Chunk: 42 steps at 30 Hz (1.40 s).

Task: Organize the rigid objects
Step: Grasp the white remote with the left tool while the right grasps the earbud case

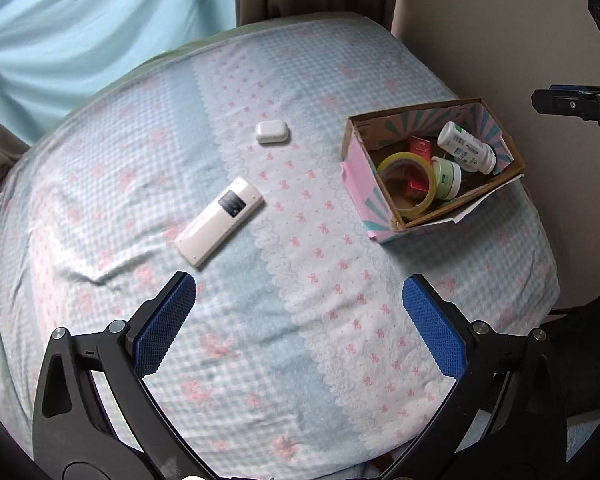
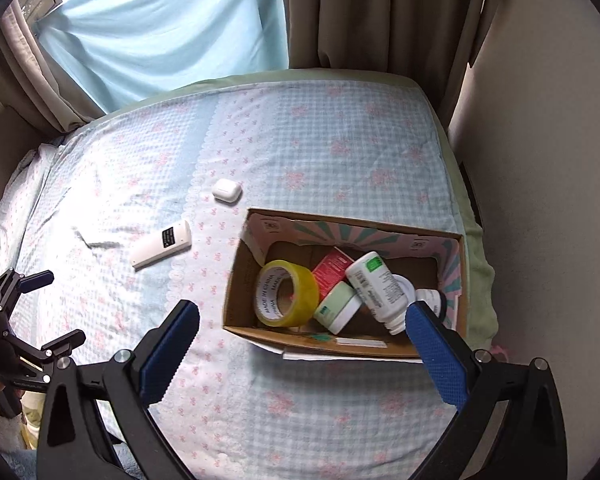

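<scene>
The left gripper [image 1: 299,330] is spread wide and holds nothing, its ribbed blue pads [image 1: 165,328] above the soft checked bedsheet [image 1: 260,352]. The right gripper [image 2: 302,354] is equally wide and empty, low in the frame over the cardboard box [image 2: 240,276]. Inside the box lie a glossy yellow tape roll [image 2: 286,294], a white bottle [image 2: 378,286] and a round green jar [image 2: 338,307]. On the sheet at centre left lie a flat white remote [image 1: 220,222] and a smooth rounded earbud case [image 1: 272,132].
</scene>
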Motion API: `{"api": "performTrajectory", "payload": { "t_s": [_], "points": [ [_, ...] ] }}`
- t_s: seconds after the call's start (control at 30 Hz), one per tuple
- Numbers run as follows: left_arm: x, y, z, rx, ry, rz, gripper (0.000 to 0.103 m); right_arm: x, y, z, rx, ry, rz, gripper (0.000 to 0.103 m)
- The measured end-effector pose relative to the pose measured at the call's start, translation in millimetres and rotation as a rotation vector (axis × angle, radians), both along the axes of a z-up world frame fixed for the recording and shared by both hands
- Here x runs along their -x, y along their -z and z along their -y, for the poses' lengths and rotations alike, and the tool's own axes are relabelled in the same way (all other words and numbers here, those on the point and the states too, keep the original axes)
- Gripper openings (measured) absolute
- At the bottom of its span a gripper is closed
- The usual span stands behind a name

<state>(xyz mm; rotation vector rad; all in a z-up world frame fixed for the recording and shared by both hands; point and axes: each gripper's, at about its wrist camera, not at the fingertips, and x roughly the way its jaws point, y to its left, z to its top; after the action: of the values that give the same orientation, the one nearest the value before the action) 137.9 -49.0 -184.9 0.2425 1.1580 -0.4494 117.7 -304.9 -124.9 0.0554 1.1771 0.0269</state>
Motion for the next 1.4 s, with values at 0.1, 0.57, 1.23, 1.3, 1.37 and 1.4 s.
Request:
{"api": "performTrajectory", "payload": {
  "t_s": [0.1,0.57,1.23,1.3,1.37,1.4],
  "points": [
    [-5.5,-7.4,-31.9,0.028,0.001,0.006,0.103,-3.1,-8.6,-33.5,-0.004,0.005,0.046,0.103],
    [-90.7,21.7,-105.0,-0.087,0.182,-0.009,0.103,-89.8,23.2,-123.8,-0.088,0.168,-0.015,0.103],
    [-175.2,189.3,-25.1,-0.219,0.420,-0.265,0.099,-260.2,198.8,-114.8,-0.125,0.326,-0.320,0.103],
    [-176.5,205.7,-18.0,-0.261,0.450,-0.266,0.093,-264.2,216.4,-114.0,-0.119,0.339,-0.333,0.103],
    [-174.5,218.3,-11.8,-0.290,0.485,-0.266,0.091,-266.7,232.9,-113.4,-0.114,0.361,-0.351,0.103],
    [-172.6,223.2,-8.9,-0.302,0.504,-0.261,0.090,-267.4,240.2,-113.2,-0.121,0.371,-0.355,0.103]
  ]
}}
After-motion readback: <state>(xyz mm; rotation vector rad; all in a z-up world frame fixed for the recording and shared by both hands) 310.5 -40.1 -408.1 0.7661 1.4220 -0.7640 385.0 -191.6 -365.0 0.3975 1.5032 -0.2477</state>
